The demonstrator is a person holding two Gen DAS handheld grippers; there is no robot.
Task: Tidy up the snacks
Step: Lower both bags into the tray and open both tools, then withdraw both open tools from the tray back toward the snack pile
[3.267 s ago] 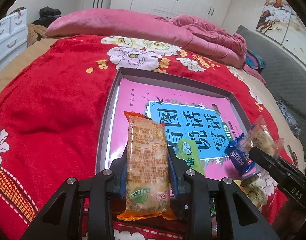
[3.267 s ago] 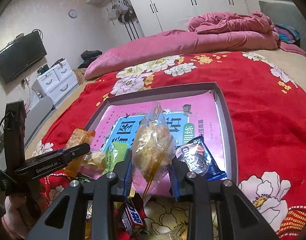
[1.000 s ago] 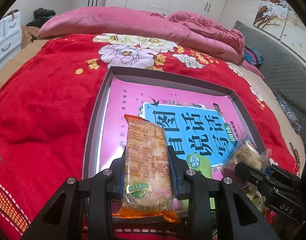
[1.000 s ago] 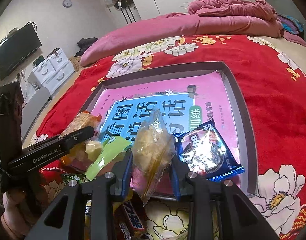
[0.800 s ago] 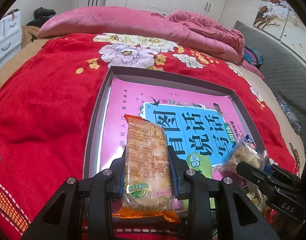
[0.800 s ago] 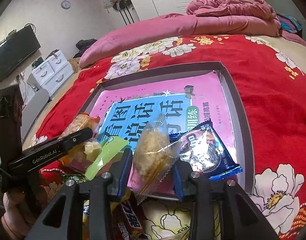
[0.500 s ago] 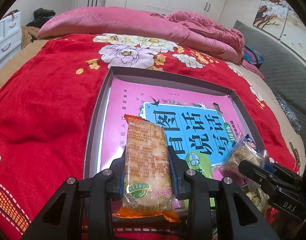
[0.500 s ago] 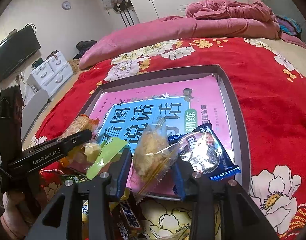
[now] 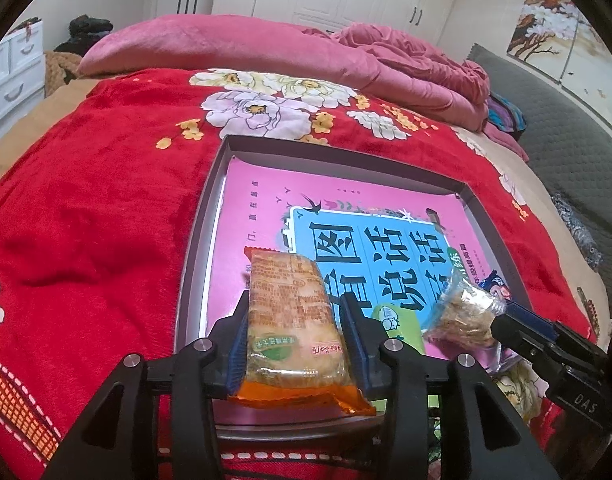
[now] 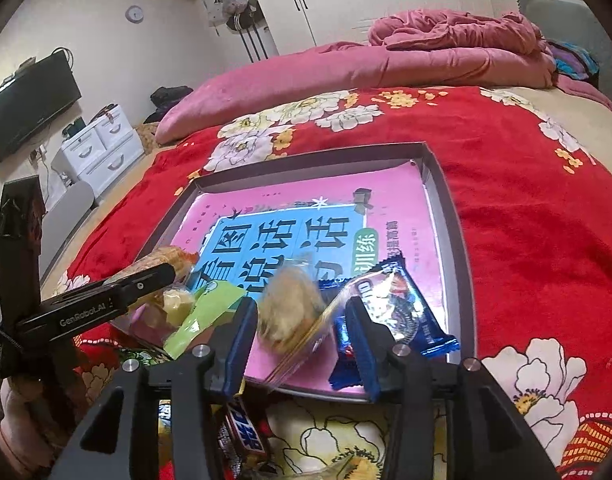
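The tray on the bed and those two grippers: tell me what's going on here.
A person is sorting snacks into a shallow tray on the red blanket. The left gripper is shut on an orange-ended cracker pack over the tray's near edge. The right gripper has its jaws spread, and a blurred clear-wrapped pastry sits loose between them beside a blue cookie packet already in the tray.
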